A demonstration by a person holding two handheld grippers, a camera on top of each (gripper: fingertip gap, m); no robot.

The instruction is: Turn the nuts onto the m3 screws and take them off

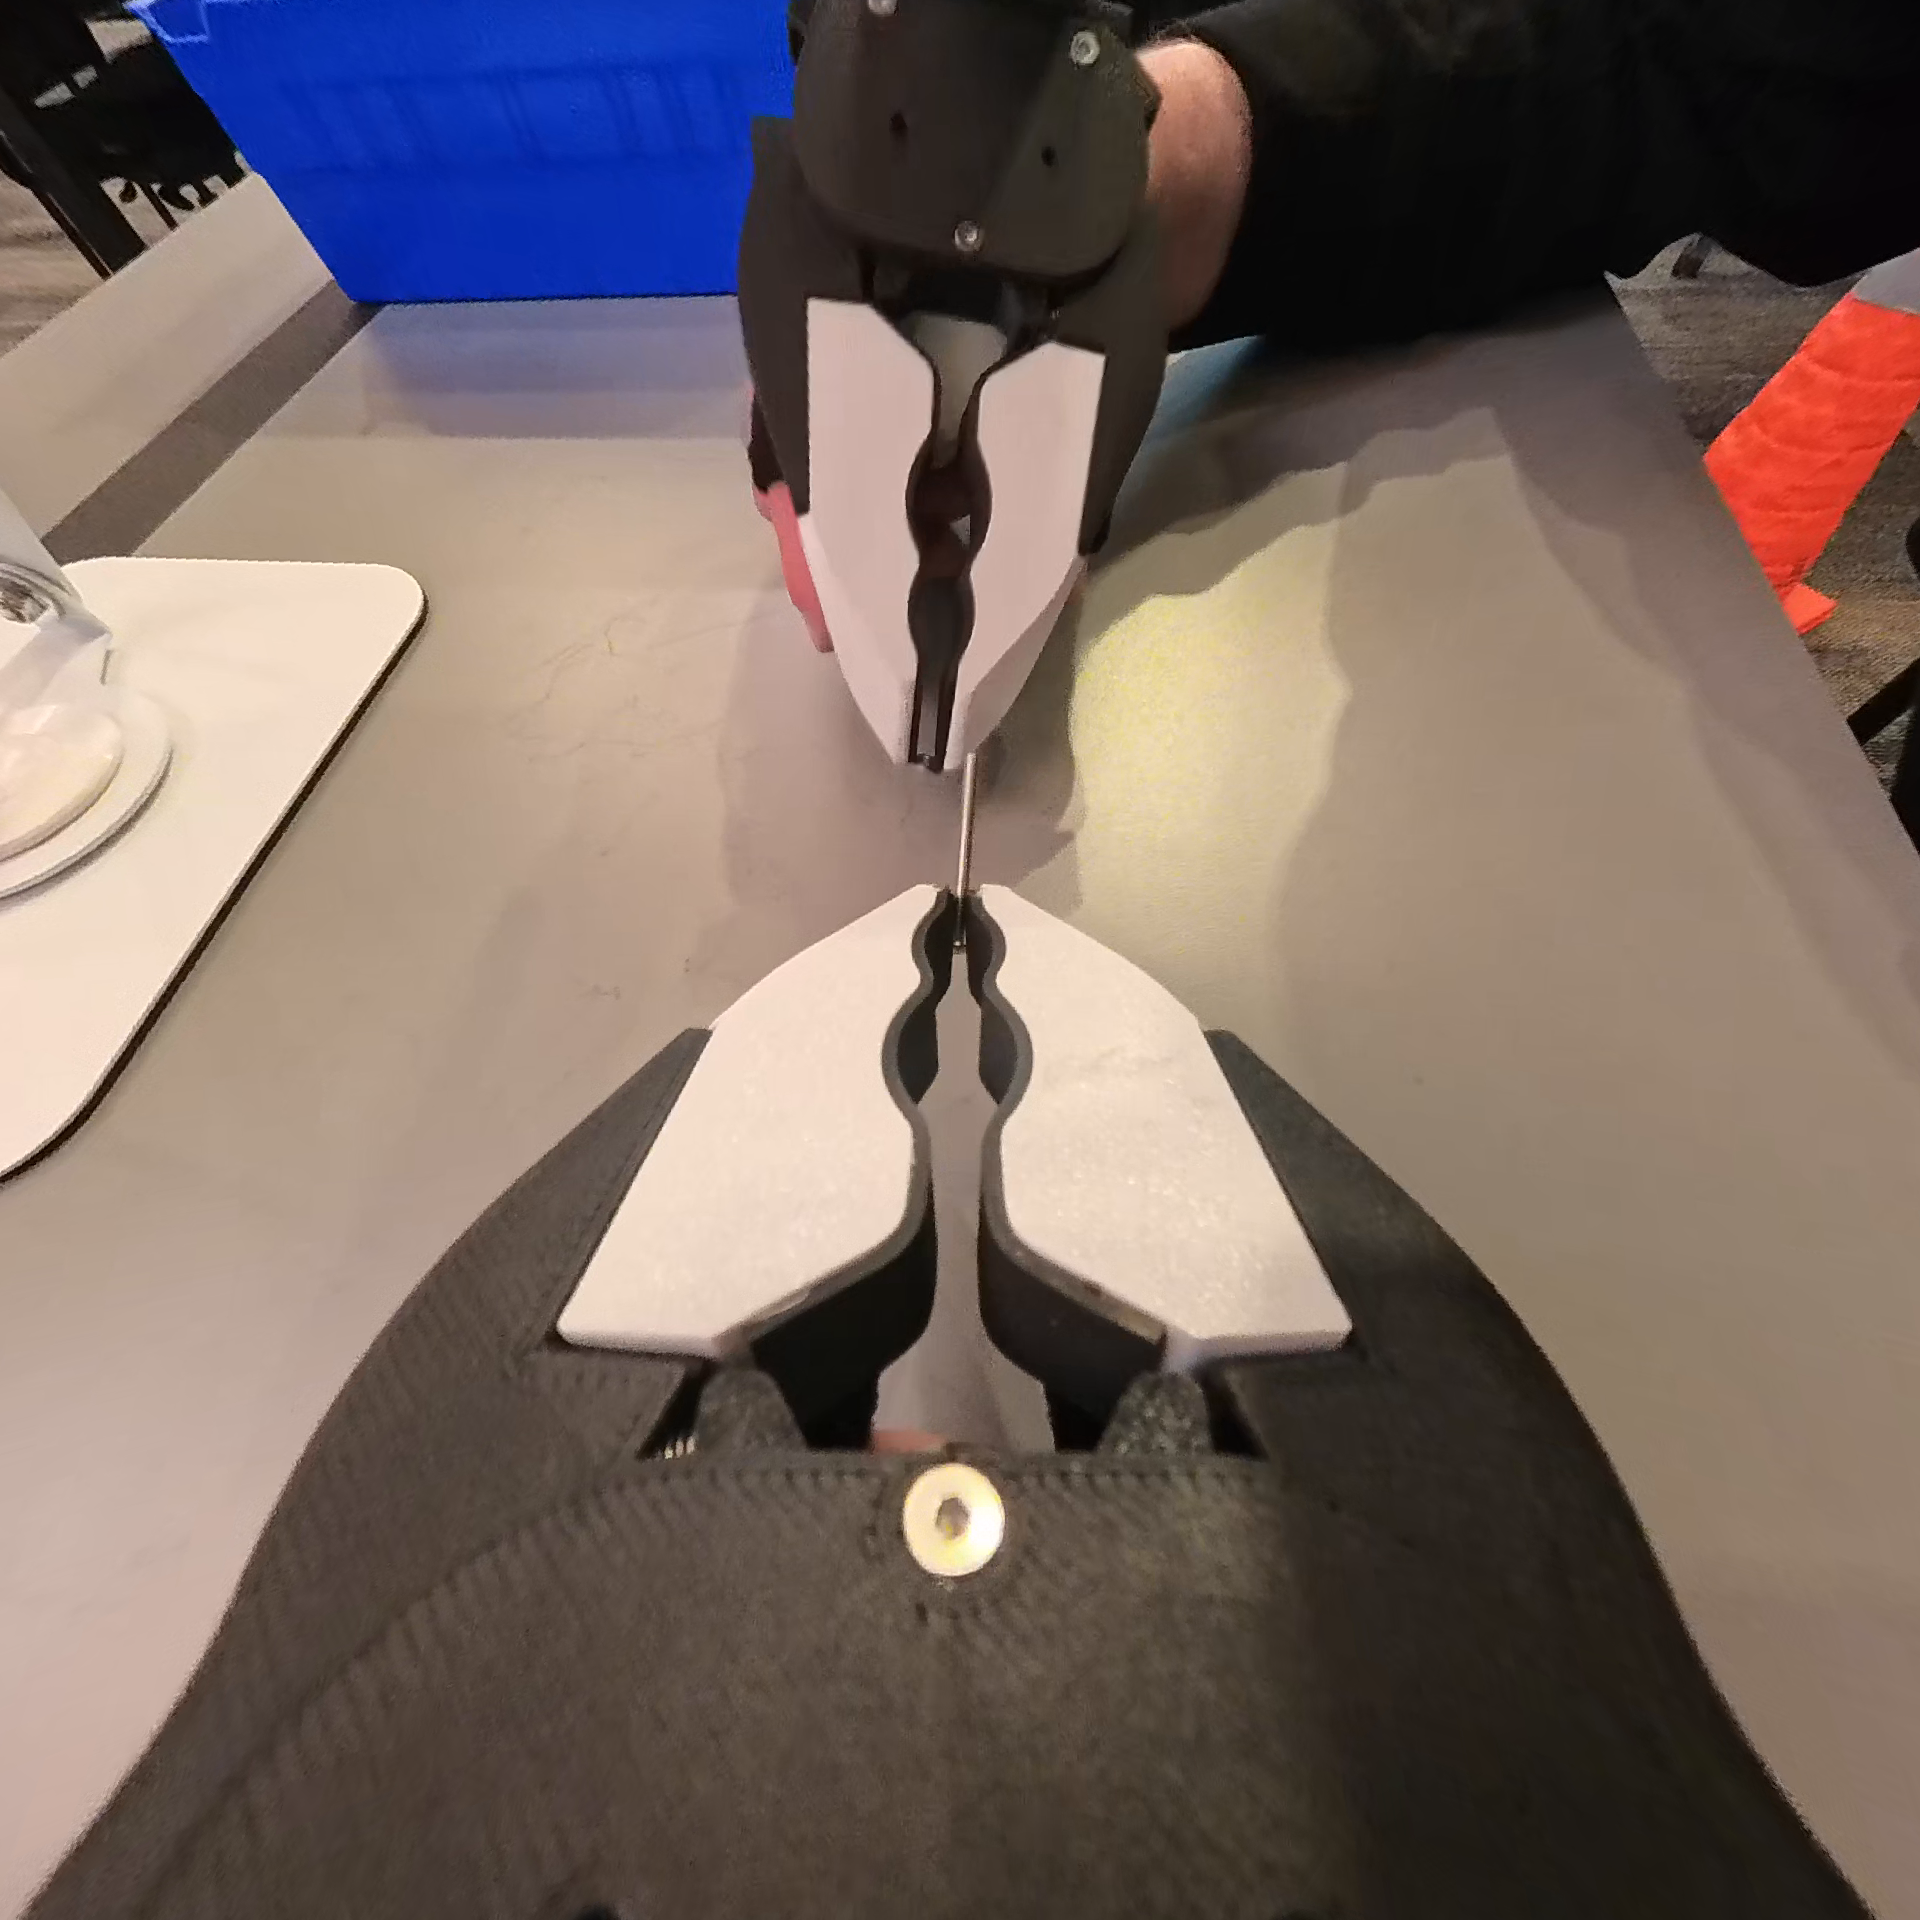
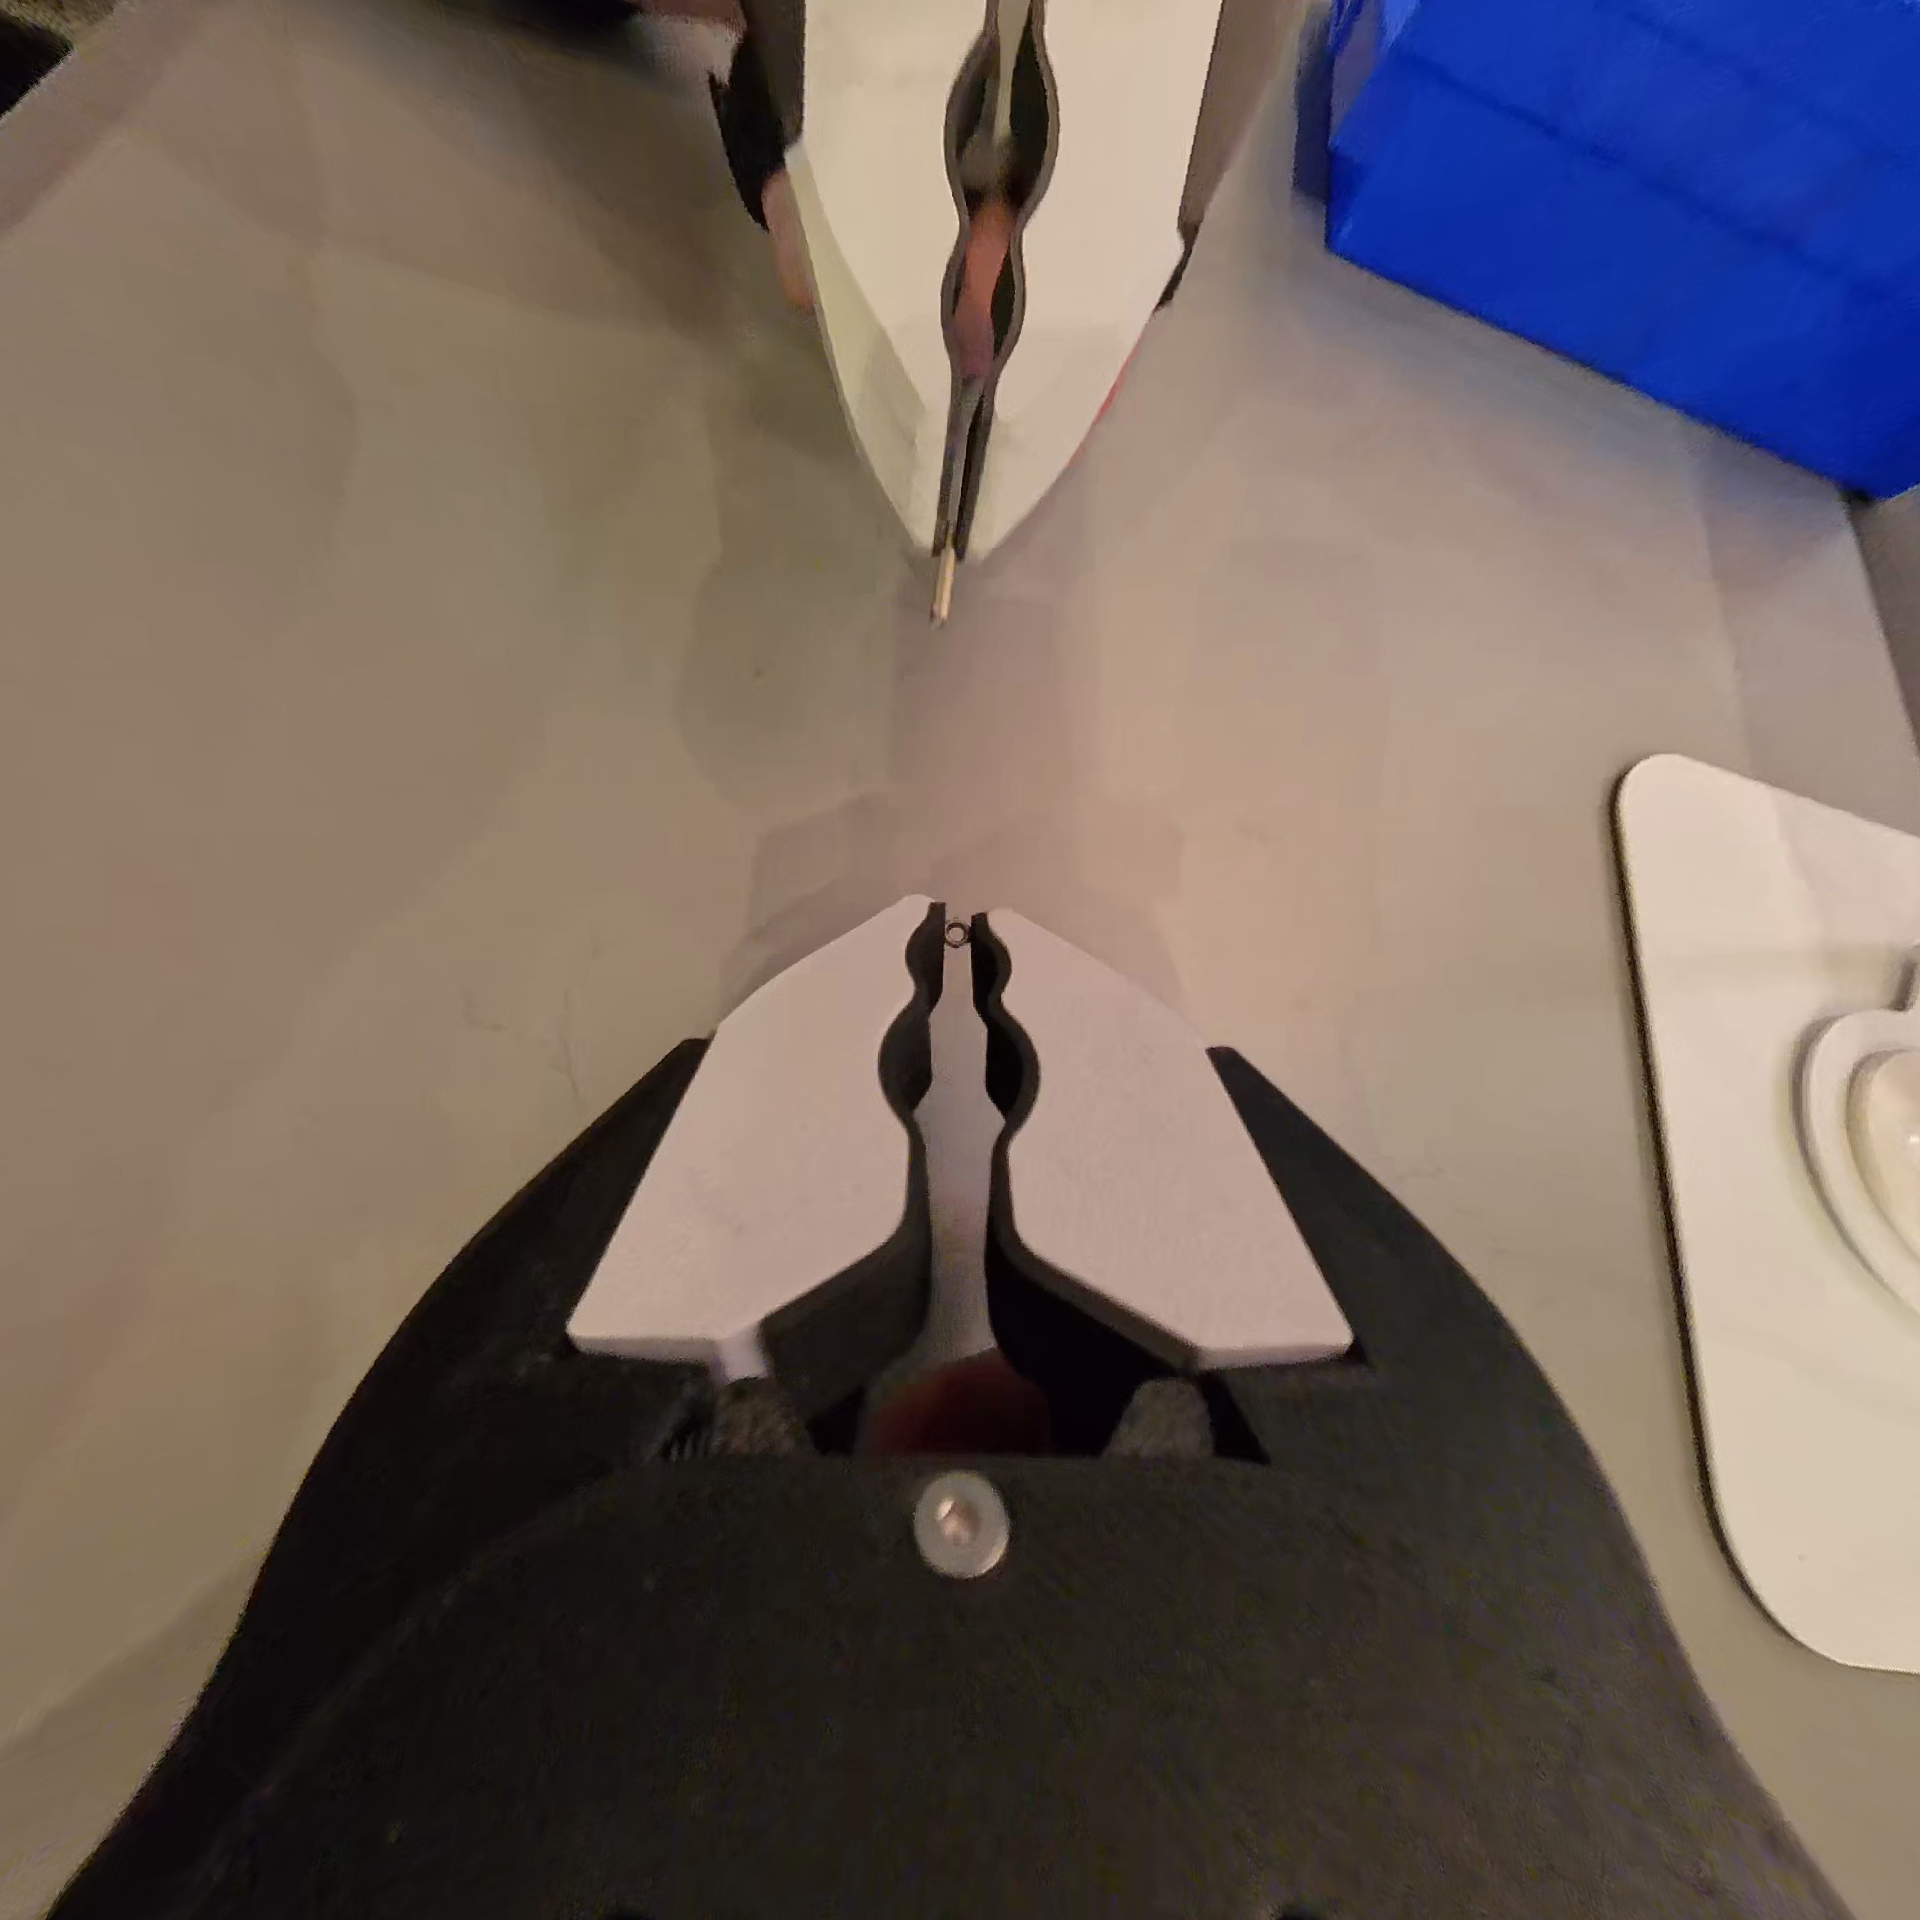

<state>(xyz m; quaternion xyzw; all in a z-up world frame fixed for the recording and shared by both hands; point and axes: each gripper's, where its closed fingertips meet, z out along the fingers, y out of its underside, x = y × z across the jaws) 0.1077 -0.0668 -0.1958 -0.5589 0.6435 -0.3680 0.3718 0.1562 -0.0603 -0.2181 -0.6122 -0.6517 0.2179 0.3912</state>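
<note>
My left gripper (image 1: 958, 914) is shut on a thin silver M3 screw (image 1: 966, 831) that sticks out forward from its tips. It also shows in the right wrist view (image 2: 954, 545), with the screw's end (image 2: 941, 597) pointing toward me. My right gripper (image 2: 958, 925) is shut on a tiny dark nut (image 2: 955, 932) held between its tips. In the left wrist view the right gripper (image 1: 940, 758) faces mine, its tips just beside the screw's far end. The nut is too small to make out there. Both grippers hover over the grey table (image 1: 416, 1039).
A blue bin (image 1: 488, 145) stands at the table's far side, also in the right wrist view (image 2: 1642, 208). A white mat (image 1: 208, 779) with a clear jar (image 1: 52, 707) lies left; the mat shows at right (image 2: 1766, 1143). An orange object (image 1: 1808, 457) sits beyond the table edge.
</note>
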